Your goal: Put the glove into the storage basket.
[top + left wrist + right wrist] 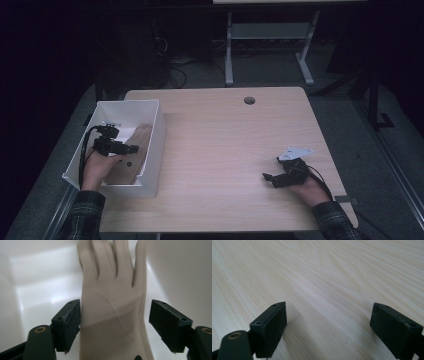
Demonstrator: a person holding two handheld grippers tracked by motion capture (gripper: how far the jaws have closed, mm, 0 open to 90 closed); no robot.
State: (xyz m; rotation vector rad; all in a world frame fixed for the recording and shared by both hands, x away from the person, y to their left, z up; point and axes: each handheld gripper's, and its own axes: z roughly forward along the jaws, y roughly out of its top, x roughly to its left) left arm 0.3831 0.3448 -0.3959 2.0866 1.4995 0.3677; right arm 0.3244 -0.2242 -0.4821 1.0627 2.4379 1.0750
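The left tool [113, 322] is held wide apart, nothing clamped, with a pale glove [112, 307] lying straight between its two jaws. The glove's cuff end is nearest the tool and its fingers are stretched away from it; the left jaw is seen touching or almost touching the glove's edge, while a gap is left between the glove and the right jaw. From the high view the left tool [131, 148] is seen lowered inside a white box [152, 145], above a tan-looking sheet that is judged to be the same glove [137, 145] in dimmer light. White walls of the box [37, 277] are seen beyond and to both sides of the tool.

The right tool [328, 327] is likewise released, its jaws spread with bare wood between them. It is rested low on the table [225, 140], well apart from the box, and nothing lies ahead of it.

The step in hand is judged to be the approach for picking the glove out of the box: the jaws are placed around it but not yet closed. For the next move, the left tool would need to be closed squarely on the cuff area, with enough of the soft material gathered that it does not slip, and then lifted clear of the near wall of the box. The right tool [274, 178] is judged idle for now.
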